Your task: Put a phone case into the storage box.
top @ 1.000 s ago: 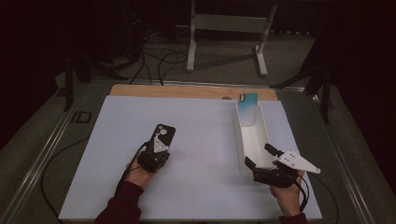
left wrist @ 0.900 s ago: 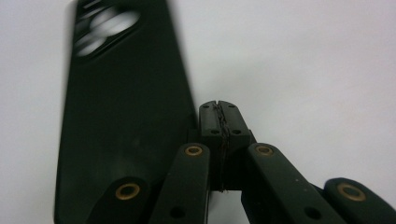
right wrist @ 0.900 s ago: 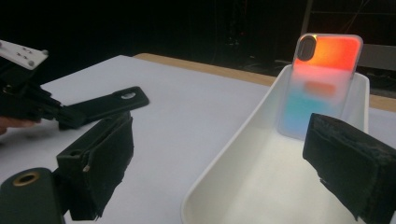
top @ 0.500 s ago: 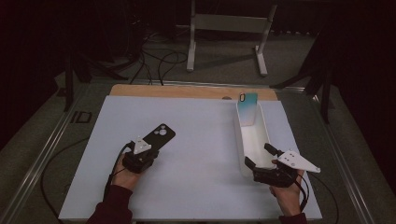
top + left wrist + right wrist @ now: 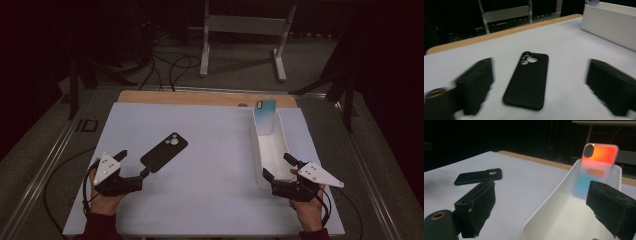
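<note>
phone case (image 5: 164,152) left on table (image 5: 210,130) | tray (image 5: 270,145) right

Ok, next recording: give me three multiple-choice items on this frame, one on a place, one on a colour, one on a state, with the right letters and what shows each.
1. Where is the coloured case?
A. Flat on the mat
B. Leaning up at the far end of the white tray
C. In the right gripper

2. What colour is the case on the mat?
A. Black
B. White
C. Red

3. How is the left gripper?
A. Shut on the black case
B. Shut on nothing
C. Open, with the case lying free ahead of it

Answers:
1 B: the right gripper view shows it propped upright against the tray's end wall.
2 A: it is black in the high view and both gripper views.
3 C: the left gripper view shows the jaws wide apart, just opened, and the case flat on the mat beyond them.
</note>
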Available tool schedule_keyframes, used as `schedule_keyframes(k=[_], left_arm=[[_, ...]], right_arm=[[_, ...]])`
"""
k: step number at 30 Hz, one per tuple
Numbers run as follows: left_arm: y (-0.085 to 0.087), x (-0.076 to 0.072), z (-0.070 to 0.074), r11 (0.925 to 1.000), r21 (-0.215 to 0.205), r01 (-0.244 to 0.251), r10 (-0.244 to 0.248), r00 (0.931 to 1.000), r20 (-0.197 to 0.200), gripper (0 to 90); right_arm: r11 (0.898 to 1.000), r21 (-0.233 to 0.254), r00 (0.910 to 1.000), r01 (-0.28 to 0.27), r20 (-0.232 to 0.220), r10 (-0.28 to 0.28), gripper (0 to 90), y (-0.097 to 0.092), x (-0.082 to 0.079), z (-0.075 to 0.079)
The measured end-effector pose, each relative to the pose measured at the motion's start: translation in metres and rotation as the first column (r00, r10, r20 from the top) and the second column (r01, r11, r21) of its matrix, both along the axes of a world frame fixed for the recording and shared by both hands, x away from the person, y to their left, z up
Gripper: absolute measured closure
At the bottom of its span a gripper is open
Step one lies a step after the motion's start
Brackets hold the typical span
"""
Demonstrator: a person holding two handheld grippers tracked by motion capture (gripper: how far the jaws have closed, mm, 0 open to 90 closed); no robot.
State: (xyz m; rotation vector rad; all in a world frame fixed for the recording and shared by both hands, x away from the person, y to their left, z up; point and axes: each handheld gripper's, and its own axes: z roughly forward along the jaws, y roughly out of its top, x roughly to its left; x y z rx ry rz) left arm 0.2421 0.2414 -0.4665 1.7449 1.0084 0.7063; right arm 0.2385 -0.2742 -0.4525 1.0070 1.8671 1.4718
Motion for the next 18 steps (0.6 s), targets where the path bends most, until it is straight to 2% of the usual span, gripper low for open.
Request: schedule_keyframes(k=[4, 8, 11, 12, 18], left_arm=[[0.013, -0.009, 0.002, 0.9990, -0.022, -0.038, 0.039, 0.9991, 0.016, 0.1], [0.019, -0.012, 0.001, 0.9986, -0.028, -0.046, 0.046, 0.9989, 0.013, 0.1], [0.019, -0.011, 0.001, 0.9988, -0.024, -0.042, 0.042, 0.9991, 0.009, 0.1], [0.019, -0.010, 0.001, 0.9990, -0.014, -0.043, 0.043, 0.9991, 0.004, 0.1], [0.018, -0.007, 0.002, 0.9995, -0.001, -0.033, 0.033, 0.9993, -0.021, 0.1]], right_arm=[[1.000, -0.002, 0.9992, -0.001, 0.040, 0.001, 8.5, -0.002, -0.002, -0.002], [1.000, -0.005, 0.9985, -0.003, 0.056, 0.004, 8.4, -0.002, -0.004, -0.005], [1.000, 0.002, 0.9990, -0.002, 0.046, 0.002, 8.4, -0.003, -0.005, -0.005], [1.000, 0.014, 0.9997, -0.003, 0.026, 0.002, 8.4, -0.003, -0.004, -0.006], [1.000, 0.010, 1.0000, 0.004, 0.007, -0.004, 8.3, -0.004, -0.003, -0.007]])
